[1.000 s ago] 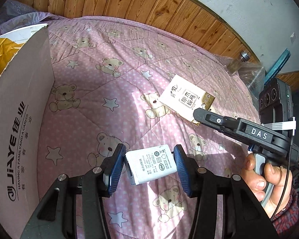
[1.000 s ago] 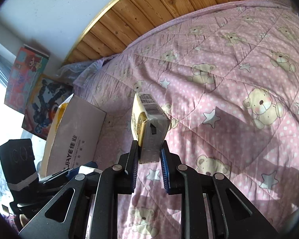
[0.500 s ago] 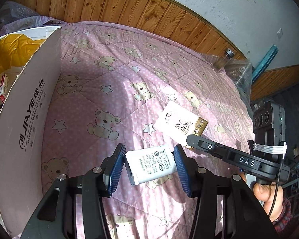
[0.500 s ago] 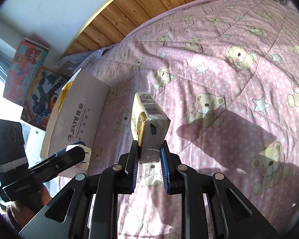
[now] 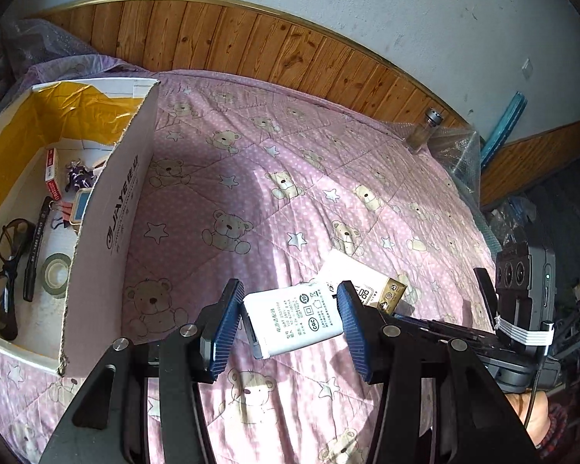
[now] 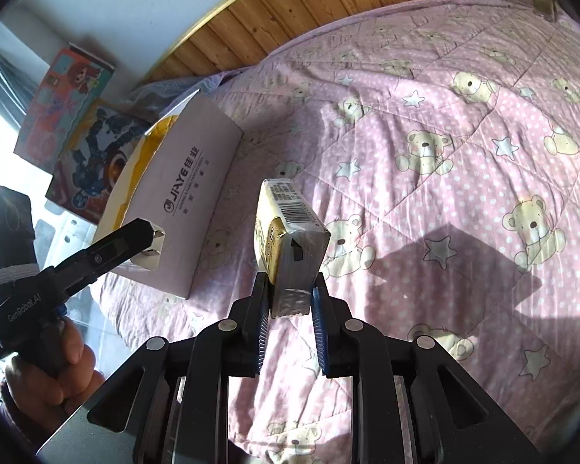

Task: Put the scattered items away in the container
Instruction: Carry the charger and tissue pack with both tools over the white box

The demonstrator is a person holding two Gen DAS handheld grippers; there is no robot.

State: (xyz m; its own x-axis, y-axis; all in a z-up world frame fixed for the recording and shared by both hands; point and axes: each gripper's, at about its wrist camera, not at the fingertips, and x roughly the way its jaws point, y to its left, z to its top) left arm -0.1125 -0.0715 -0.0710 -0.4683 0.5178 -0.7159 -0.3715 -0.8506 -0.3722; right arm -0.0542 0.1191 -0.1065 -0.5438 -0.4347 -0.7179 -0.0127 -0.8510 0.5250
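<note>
here, late in the tidying: the cardboard box on the bear-print quilt already holds eyeglasses, a black marker, a roll of tape, a small red-and-white carton, binder clips and a purple trinket; no loose item shows on the visible quilt, so what remains, by this judgement, is the two things in hand. the left gripper pinches a white power adapter across its short sides, label up, carried above the quilt just right of the box's near wall and not yet over the opening. the right gripper is pressed onto the foil-wrapped end of a white-and-gold packet, which stands edge-up beyond the fingertips, in the air and near the printed side of the box. both tools point across the bed, the right one trailing beside the left; a hand grips the left handle
</note>
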